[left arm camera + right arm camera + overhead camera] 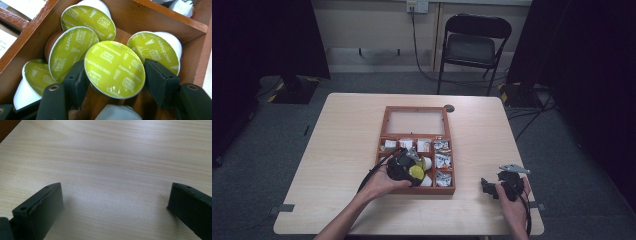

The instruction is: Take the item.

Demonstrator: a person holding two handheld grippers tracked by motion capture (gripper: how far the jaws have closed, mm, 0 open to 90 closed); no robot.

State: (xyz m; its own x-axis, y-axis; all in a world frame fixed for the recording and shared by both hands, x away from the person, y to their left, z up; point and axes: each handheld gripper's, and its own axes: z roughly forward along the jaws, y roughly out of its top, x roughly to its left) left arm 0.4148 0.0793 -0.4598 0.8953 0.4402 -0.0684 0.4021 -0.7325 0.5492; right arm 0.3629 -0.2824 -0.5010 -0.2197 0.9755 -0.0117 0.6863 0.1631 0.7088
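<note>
While the left tongs (113,82) clench a green-lidded coffee capsule (114,69) in the large front compartment of a wooden box (416,189), the right tongs (115,207) rest idle with jaws spread wide over bare tabletop (120,157), grasping nothing. Judging by the grip, the step in hand is picking one capsule out of the heap; the pads press its body just under the lid rim on both sides. The next move likely calls for a straight lift, since neighbouring capsules (72,48) lean close against it and could be dragged or tipped along.

From the high view, the left tongs (408,167) sit over the box's near left corner, the box's glass-paned lid (415,121) lies open behind, small packets (442,161) fill the side compartments, and the right tongs (492,189) wait well apart near the tabletop's right edge. The left gripper view adds what that view cannot resolve: "Cappuccino" lettering on the lids and at least four other capsules crowding the held one.
</note>
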